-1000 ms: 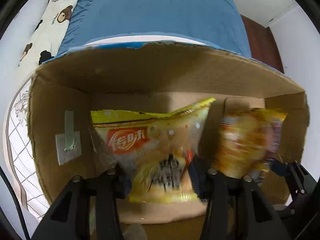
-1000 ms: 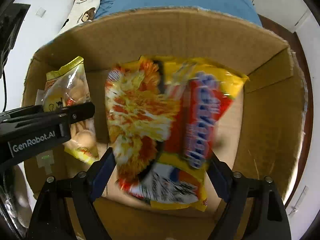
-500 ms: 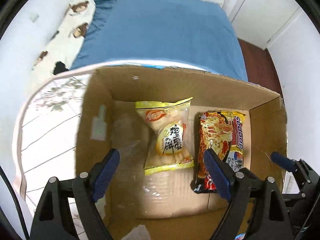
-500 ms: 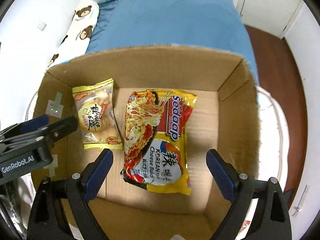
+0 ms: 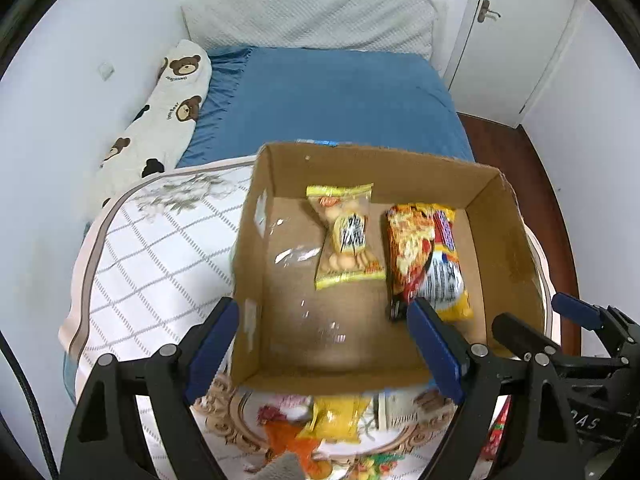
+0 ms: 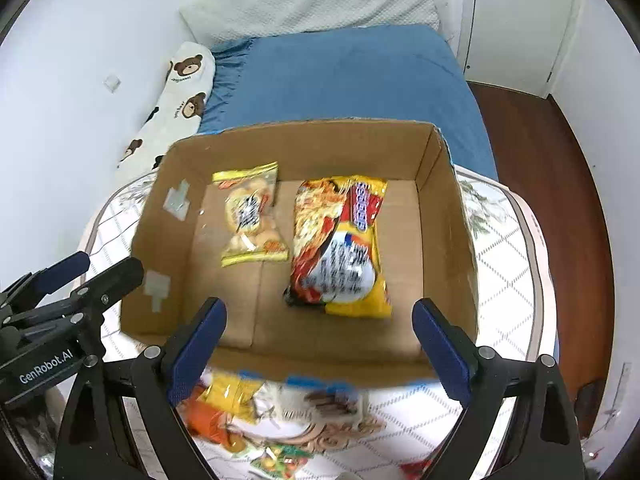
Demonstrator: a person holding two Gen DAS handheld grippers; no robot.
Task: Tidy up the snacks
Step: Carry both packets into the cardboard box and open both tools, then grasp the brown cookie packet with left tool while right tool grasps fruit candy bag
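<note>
Snacks already sat inside the cardboard box (image 6: 444,216): biscuit bag (image 6: 252,216) at 10 o'clock, noodle pack (image 6: 340,248) center. Both grippers' fingers were spread, empty. Next grab: approach the loose packs (image 6: 228,396) at 6 o'clock slowly, probably pinching an edge.

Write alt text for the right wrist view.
An open cardboard box on a quilted bed holds two packets side by side: a small yellow biscuit bag and a larger noodle packet. The right tongs hang open and empty above its near edge, more snacks below.
</note>
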